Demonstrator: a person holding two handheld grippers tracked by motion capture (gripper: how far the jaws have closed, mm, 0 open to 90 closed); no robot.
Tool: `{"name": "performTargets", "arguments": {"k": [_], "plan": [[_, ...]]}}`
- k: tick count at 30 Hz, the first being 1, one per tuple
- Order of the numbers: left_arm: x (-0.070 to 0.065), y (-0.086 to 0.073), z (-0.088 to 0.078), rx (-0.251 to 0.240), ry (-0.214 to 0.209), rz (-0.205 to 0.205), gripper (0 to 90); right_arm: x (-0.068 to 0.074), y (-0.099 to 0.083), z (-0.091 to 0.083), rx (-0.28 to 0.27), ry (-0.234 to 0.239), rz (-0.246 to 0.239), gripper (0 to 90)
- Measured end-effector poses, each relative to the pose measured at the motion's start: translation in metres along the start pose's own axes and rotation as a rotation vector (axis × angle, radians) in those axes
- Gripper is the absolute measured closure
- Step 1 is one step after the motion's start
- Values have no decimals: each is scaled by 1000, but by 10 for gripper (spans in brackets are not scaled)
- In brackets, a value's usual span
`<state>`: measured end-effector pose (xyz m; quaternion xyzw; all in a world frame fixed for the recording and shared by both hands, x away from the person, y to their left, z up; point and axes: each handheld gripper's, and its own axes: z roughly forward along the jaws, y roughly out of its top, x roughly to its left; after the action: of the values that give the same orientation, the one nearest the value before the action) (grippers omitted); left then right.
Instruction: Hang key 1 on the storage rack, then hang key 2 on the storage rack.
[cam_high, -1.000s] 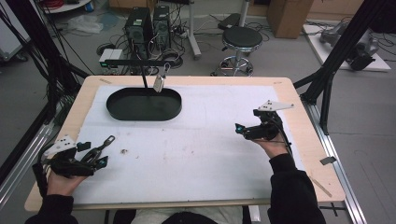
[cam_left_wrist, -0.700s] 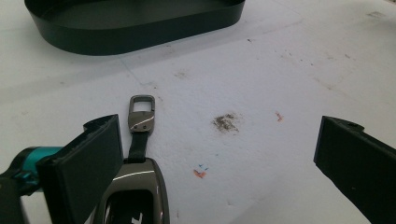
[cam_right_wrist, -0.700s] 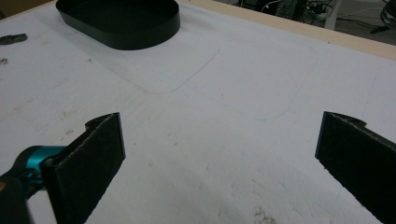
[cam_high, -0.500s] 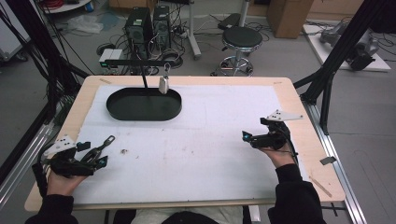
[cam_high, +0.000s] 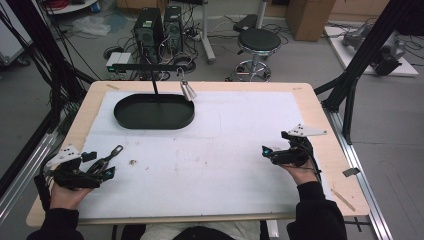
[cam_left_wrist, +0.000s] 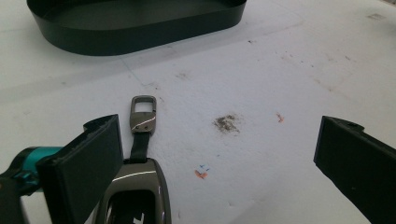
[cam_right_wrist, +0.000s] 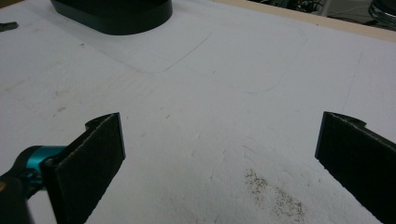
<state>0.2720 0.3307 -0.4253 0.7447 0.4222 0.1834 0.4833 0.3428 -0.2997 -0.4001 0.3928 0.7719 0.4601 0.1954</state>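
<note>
A dark key fob (cam_left_wrist: 136, 195) with a short strap and a metal clip (cam_left_wrist: 143, 114) lies flat on the white mat. It sits just inside the left jaw of my left gripper (cam_left_wrist: 224, 140), whose jaws stand wide apart and do not pinch it. In the high view the key fob (cam_high: 114, 151) shows at the front left, by the left gripper (cam_high: 100, 164). My right gripper (cam_high: 272, 152) rests low at the front right. The right gripper (cam_right_wrist: 219, 135) is open over bare mat.
A black oval tray (cam_high: 154, 119) sits at the back left, with a post and crossbar (cam_high: 145, 66) rising from it. A small silver weight (cam_high: 188, 91) hangs from the bar. The white mat (cam_high: 235, 130) covers most of the wooden table.
My right gripper has come down and moved toward the person's side of the table. The left gripper and the key fob have stayed put.
</note>
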Motion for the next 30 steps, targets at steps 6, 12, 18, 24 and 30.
{"name": "performTargets", "arguments": {"k": [6, 12, 18, 24, 30], "plan": [[0, 0, 0, 0, 0, 0, 18, -2, -7, -1, 6, -6, 0, 7], [0, 0, 0, 2, 0, 0, 18, -3, -15, -1, 20, -17, 6, 7], [1, 4, 2, 5, 6, 4, 18, -4, -21, -3, 12, -31, 21, 7], [3, 21, 6, 20, 20, 36, 18, -5, -30, -6, 11, -44, 27, 7], [6, 36, 12, 62, 20, 41, 18, -6, -33, -9, 6, -48, 33, 7]]}}
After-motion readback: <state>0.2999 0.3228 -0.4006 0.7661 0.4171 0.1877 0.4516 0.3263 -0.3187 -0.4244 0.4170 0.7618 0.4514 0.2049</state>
